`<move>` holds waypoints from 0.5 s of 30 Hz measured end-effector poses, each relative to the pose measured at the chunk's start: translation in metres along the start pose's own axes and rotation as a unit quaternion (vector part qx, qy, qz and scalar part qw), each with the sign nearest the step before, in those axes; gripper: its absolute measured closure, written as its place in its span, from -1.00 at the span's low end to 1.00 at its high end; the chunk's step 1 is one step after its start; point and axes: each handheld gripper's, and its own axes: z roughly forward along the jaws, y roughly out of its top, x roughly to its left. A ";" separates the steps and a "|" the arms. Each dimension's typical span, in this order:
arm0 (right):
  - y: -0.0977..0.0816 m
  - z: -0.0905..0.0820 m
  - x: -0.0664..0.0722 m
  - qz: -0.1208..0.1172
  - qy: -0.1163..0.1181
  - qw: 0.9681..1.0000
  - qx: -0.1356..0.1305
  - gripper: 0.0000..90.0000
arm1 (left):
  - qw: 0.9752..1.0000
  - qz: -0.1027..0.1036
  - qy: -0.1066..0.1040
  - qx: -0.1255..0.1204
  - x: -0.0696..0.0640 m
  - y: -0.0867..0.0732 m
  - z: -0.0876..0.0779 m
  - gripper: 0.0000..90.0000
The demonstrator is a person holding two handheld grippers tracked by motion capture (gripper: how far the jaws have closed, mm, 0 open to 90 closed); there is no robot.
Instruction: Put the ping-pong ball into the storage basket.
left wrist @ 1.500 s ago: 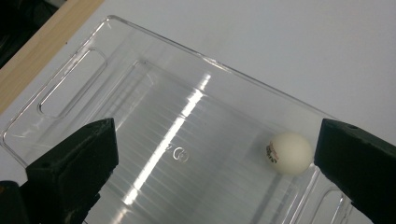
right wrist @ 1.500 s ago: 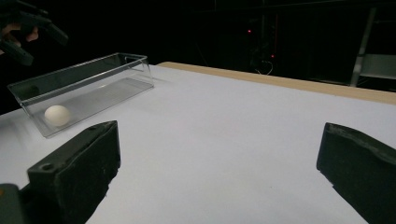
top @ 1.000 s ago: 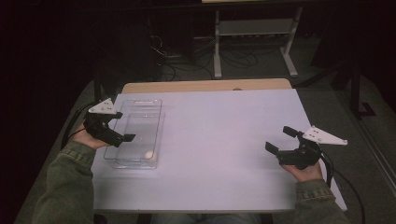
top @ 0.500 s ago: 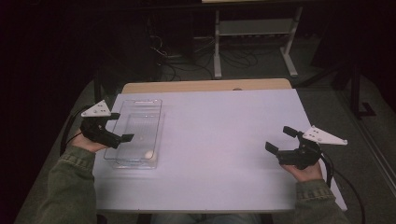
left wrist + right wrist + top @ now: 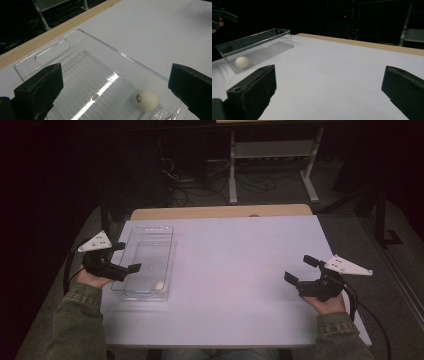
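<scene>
White ball (image 5: pixel 148 100) at rest on the ribbed floor of a clear plastic tray (image 5: pixel 131 249), at the tray's near end, just ahead of and below the left tool (image 5: pixel 126 257). In the left gripper view the ball lies low between the 2 black jaws, nearer the right-hand one and touching neither; the jaws stand spread wide and hold nothing. The left tool hangs over the tray's near left rim, tilted down into it. The right tool (image 5: pixel 298 269) hovers low over the bare white desk (image 5: pixel 240 270), well apart from the tray, its jaws likewise spread and empty; in the right gripper view the tray and ball sit far off beyond its left jaw. The step in hand is judged to be the approach of the left tool for a pick of the ball. The next move calls for lowering the tool inside the tray walls, centring the ball between the jaws, and closing gently, since a light round ball may roll away from a glancing touch.
</scene>
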 end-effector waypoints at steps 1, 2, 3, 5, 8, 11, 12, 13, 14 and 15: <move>0.000 0.000 0.000 0.000 0.000 1.000 0.000 -1.00 | 1.000 -0.002 -0.001 -0.002 0.000 -0.002 0.000 -1.00; 0.000 0.000 0.000 0.000 0.000 1.000 0.000 -1.00 | 1.000 -0.005 0.002 -0.002 -0.001 -0.003 0.001 -1.00; 0.000 0.000 0.000 0.000 0.000 1.000 0.000 -1.00 | 1.000 -0.006 0.002 -0.004 -0.001 -0.005 0.002 -1.00; 0.000 0.000 0.000 0.000 0.000 1.000 0.000 -1.00 | 1.000 -0.012 0.004 -0.013 -0.002 -0.009 0.003 -1.00; 0.000 0.000 0.000 0.000 0.000 1.000 0.000 -1.00 | 0.999 -0.017 0.003 -0.027 -0.002 -0.010 0.003 -1.00; 0.000 0.001 0.000 0.000 0.000 1.000 0.000 -1.00 | 0.999 -0.022 0.007 -0.042 -0.003 -0.012 0.002 -1.00; 0.000 0.000 0.000 0.000 0.000 1.000 0.000 -1.00 | 0.999 -0.025 0.009 -0.042 -0.004 -0.013 0.002 -1.00; 0.000 0.000 0.000 0.000 0.000 1.000 0.000 -1.00 | 0.999 -0.024 0.013 -0.042 -0.004 -0.013 0.003 -1.00; 0.000 0.000 0.000 0.000 0.000 1.000 0.000 -1.00 | 0.999 -0.024 0.017 -0.046 -0.005 -0.015 0.003 -1.00; 0.000 0.000 0.000 0.000 0.000 1.000 0.000 -1.00 | 0.998 -0.026 0.021 -0.050 -0.006 -0.016 0.002 -1.00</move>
